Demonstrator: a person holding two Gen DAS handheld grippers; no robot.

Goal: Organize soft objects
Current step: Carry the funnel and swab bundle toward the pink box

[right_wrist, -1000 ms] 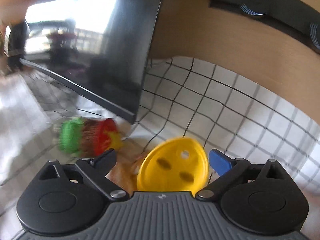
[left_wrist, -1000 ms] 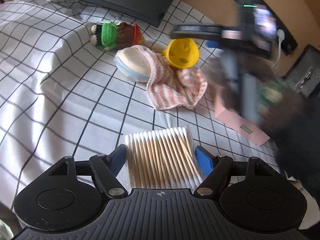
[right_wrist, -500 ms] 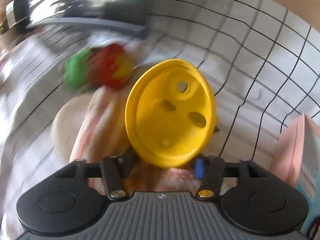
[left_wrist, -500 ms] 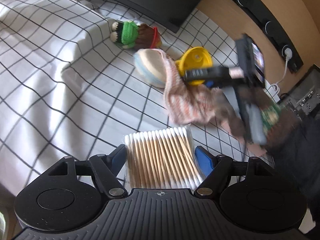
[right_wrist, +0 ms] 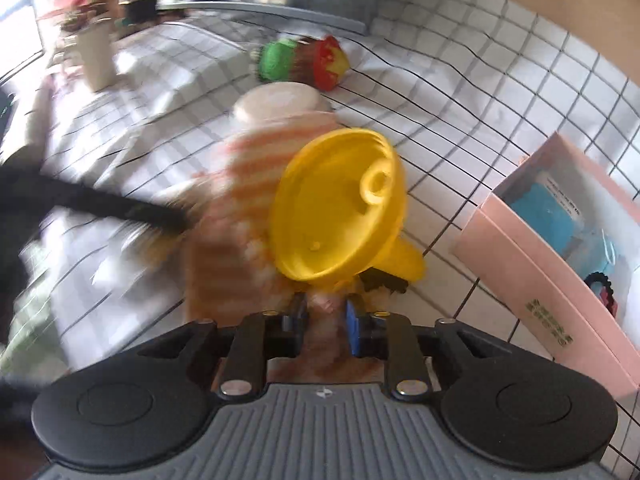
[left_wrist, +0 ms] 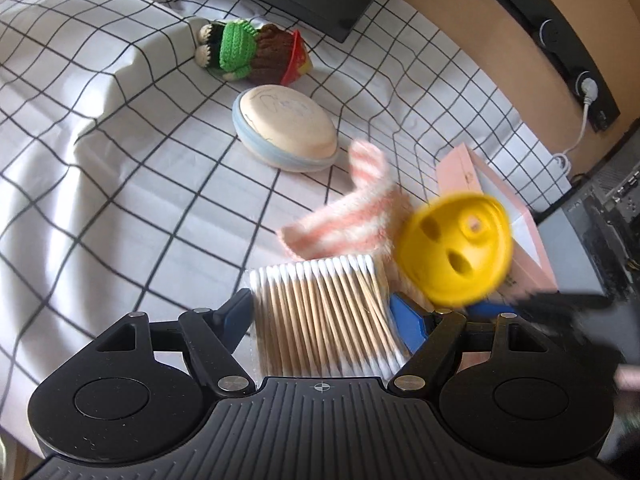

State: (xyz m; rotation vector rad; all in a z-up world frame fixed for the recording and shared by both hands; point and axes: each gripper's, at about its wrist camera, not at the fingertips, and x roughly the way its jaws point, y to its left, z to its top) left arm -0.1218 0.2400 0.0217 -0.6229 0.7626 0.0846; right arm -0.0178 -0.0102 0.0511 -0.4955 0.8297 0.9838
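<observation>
Cloth (right_wrist: 256, 184), limp and light, hung pinched in your right gripper (right_wrist: 326, 314) beside the pink box (right_wrist: 560, 280), seemingly dragging the yellow funnel (right_wrist: 340, 208); your left gripper (left_wrist: 320, 316) clamped cotton swabs (left_wrist: 320, 312).

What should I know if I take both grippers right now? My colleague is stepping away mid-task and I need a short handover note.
Left gripper: shut on the pack of cotton swabs.
Right gripper: shut on the pink striped cloth, lifted off the sheet; the yellow plastic piece rides with it.
On the checked sheet: the oval cushion and the crocheted doll, apart from each other.
The pink box stands open to the right.
Done: cloth and swabs picked up.
Left: place both held items; cushion and doll untouched.
</observation>
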